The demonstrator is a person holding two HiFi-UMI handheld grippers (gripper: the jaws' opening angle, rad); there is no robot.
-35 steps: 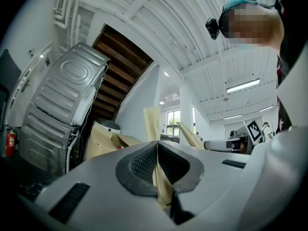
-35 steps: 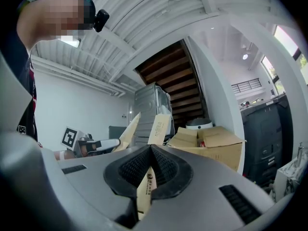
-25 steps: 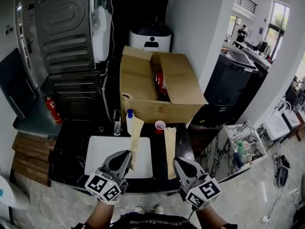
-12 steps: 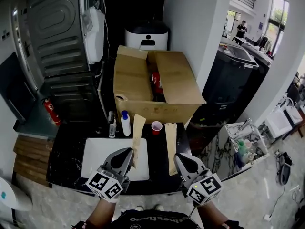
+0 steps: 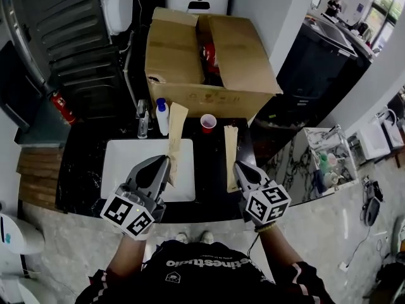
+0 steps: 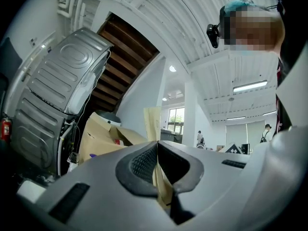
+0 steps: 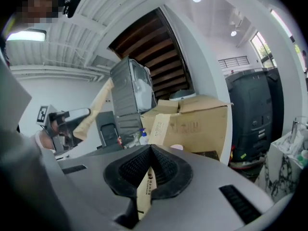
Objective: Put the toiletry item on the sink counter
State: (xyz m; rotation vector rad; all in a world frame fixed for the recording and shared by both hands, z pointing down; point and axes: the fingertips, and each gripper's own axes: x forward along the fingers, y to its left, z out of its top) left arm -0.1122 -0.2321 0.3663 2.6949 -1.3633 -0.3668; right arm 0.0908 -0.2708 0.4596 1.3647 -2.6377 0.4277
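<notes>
Each gripper holds a long flat tan paper packet. My left gripper (image 5: 158, 168) is shut on the lower end of one packet (image 5: 174, 138), which sticks out over the white sink basin (image 5: 123, 170). In the left gripper view that packet (image 6: 154, 121) rises from between the closed jaws (image 6: 157, 150). My right gripper (image 5: 239, 168) is shut on the second packet (image 5: 231, 152), which lies over the black counter (image 5: 209, 163) to the right of the basin. The right gripper view shows its printed packet (image 7: 159, 126) pinched between the pads (image 7: 150, 150).
An open cardboard box (image 5: 209, 62) stands behind the counter. A red cup (image 5: 207, 123), a white bottle with a blue cap (image 5: 162, 116) and a clear bottle (image 5: 143, 124) stand at the counter's back edge. A silver appliance (image 5: 69, 24) and a fire extinguisher (image 5: 60, 106) are at left.
The head view has tipped further down and the counter and box look closer. Both grippers keep their packets and have shifted slightly forward over the counter.
</notes>
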